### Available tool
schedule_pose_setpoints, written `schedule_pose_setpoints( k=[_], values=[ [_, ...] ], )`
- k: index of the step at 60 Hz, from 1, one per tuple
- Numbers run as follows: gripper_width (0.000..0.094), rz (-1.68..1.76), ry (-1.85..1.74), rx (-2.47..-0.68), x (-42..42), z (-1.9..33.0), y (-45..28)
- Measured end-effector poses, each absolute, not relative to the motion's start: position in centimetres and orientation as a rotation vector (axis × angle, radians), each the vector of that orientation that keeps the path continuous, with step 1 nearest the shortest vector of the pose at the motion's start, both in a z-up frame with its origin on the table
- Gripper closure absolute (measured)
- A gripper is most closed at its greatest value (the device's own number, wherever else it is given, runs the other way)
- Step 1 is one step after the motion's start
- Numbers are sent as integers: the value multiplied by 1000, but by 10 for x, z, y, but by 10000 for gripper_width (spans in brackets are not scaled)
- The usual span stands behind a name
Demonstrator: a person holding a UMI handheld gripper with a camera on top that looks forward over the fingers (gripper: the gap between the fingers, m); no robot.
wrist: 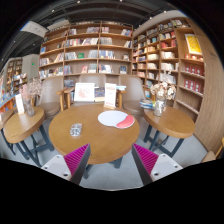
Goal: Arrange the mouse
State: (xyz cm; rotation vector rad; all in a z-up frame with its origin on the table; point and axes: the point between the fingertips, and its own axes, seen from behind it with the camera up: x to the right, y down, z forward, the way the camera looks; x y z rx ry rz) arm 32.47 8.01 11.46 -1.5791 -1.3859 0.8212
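Note:
A small grey-and-white object that looks like the mouse (76, 129) lies on the left part of a round wooden table (95, 140), well beyond my fingers. A white oval pad (111, 117) with a pink piece (126, 122) at its right edge lies on the table's far right part. My gripper (110, 150) is open and empty, held back from the table's near edge. Its magenta pads (75, 160) show at both sides, with only table edge and floor between them.
Smaller round tables stand at the left (22, 125) and right (170, 120), the right one bearing a vase of flowers (158, 95). Chairs (67, 98) and upright signs (85, 92) sit behind the main table. Bookshelves (90, 50) line the walls.

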Motion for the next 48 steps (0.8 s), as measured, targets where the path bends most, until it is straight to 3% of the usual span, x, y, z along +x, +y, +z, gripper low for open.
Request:
schedule_pose_setpoints(
  k=[5,17,33,48],
  values=[
    [83,853,-1424,-1586,338,125,33],
    [81,904,-1496,-1558,304,111,-35],
    [82,949,-1615,-1545,261,60,-105],
    [83,875,-1619,-1606,211,18,-110]
  ],
)
